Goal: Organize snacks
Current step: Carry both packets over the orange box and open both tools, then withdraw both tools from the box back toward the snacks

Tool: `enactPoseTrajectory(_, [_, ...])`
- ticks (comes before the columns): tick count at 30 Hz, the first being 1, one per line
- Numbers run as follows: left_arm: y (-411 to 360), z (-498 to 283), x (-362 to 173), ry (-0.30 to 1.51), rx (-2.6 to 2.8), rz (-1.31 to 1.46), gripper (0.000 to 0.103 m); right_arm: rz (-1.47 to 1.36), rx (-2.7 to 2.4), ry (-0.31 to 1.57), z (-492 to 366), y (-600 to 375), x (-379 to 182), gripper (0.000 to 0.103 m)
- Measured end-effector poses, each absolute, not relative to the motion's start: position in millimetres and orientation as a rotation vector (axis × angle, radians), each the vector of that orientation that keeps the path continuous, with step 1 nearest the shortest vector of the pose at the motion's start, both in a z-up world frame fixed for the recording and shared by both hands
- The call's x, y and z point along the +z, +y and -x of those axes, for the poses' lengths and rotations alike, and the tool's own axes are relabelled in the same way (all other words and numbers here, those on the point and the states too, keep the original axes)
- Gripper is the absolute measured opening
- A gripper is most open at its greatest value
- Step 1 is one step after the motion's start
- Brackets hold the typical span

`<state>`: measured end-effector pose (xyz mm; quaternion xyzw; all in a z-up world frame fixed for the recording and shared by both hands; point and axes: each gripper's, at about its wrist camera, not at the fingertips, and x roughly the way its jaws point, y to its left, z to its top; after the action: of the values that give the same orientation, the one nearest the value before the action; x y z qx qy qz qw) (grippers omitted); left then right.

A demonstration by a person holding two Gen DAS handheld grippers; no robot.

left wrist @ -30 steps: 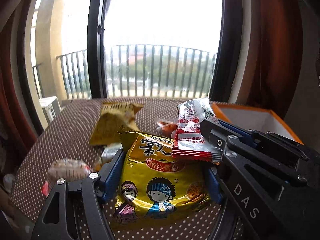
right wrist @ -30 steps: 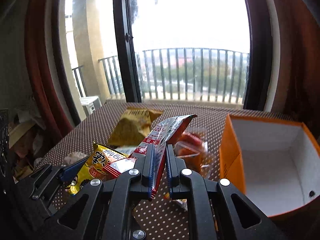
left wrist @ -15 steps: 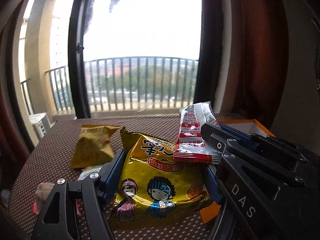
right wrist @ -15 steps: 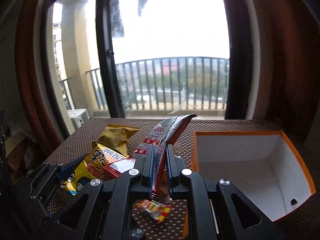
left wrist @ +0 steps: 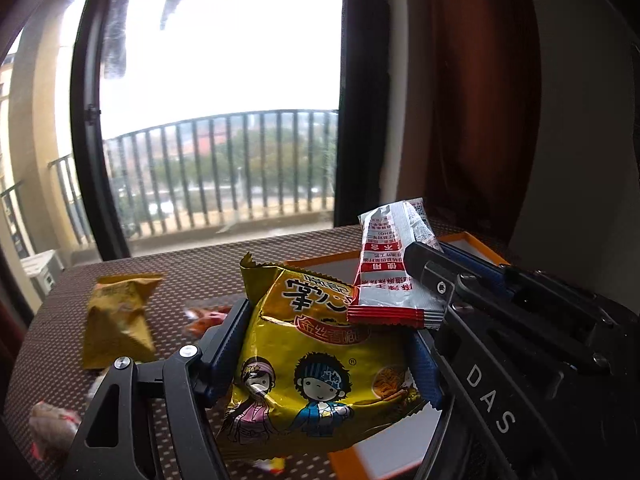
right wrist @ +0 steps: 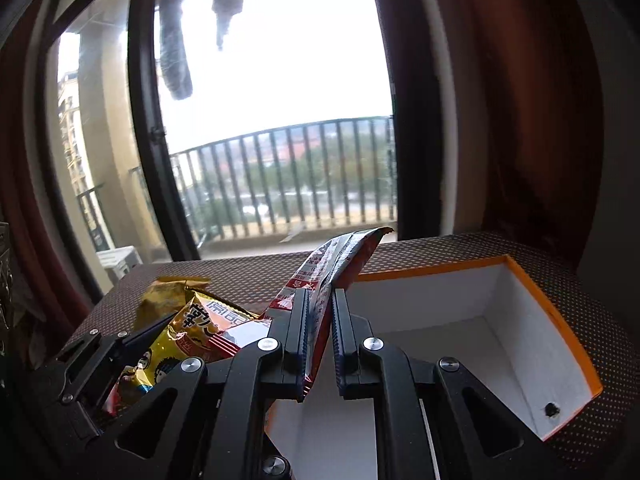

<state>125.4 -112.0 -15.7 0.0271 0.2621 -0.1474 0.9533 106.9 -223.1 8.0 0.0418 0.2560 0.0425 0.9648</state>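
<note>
A yellow snack bag printed with two cartoon children sits between the blue pads of my left gripper, which is shut on its sides. My right gripper is shut on a red-and-silver packet that sticks up past its fingertips. In the left wrist view that packet overlaps the yellow bag's top right corner. Both bags hang above the near left part of an orange-rimmed box with a white inside, whose floor is bare apart from one small dark speck.
On the brown dotted tablecloth to the left lie another yellow bag, a small red-wrapped sweet and a pale wrapped snack. Behind the table are a window with balcony railings and a dark red curtain.
Both grippers have moved to the right with their bags still gripped. The orange box, earlier off to the right, now lies under them, and the loose snacks have slid to the left.
</note>
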Motion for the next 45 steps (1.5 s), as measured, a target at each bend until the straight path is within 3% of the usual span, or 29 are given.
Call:
enactPoseTrajectory(15, [-187,-174,-45,0.692,-0.413,-0.127,0.074,-0.178,-0.066,0.585,-135,-296,-20,0.013])
enactPoseTrajectory(17, [-191,-178,-47,0.718,-0.423,-0.136,0.077,-0.190,-0.080,0.591,-136,-305,-23,0.013])
enactPoseTrajectory(19, [-194,-187,-50,0.752,-0.431,-0.149,0.086,-0.202,-0.091,0.600,-139,-311,-25,0.013])
enactPoseTrajectory(26, [-200,-206,-56,0.802,-0.419,-0.184,0.092,-0.213,-0.122,0.640,-154,-326,-36,0.013])
enactPoseTrajectory(38, [-204,-188,-51,0.789,-0.398,-0.172,0.093,-0.238,-0.107,0.725,-157,-321,-41,0.015])
enactPoseTrajectory(41, [-201,-179,-47,0.773,-0.399,-0.166,0.093,-0.214,-0.118,0.745,-154,-314,-39,0.037])
enactPoseTrajectory(43, [-197,-173,-45,0.766,-0.406,-0.157,0.093,-0.197,-0.130,0.723,-147,-310,-35,0.069])
enactPoseTrajectory(45, [-192,-167,-42,0.761,-0.414,-0.141,0.093,-0.183,-0.138,0.696,-142,-305,-31,0.073])
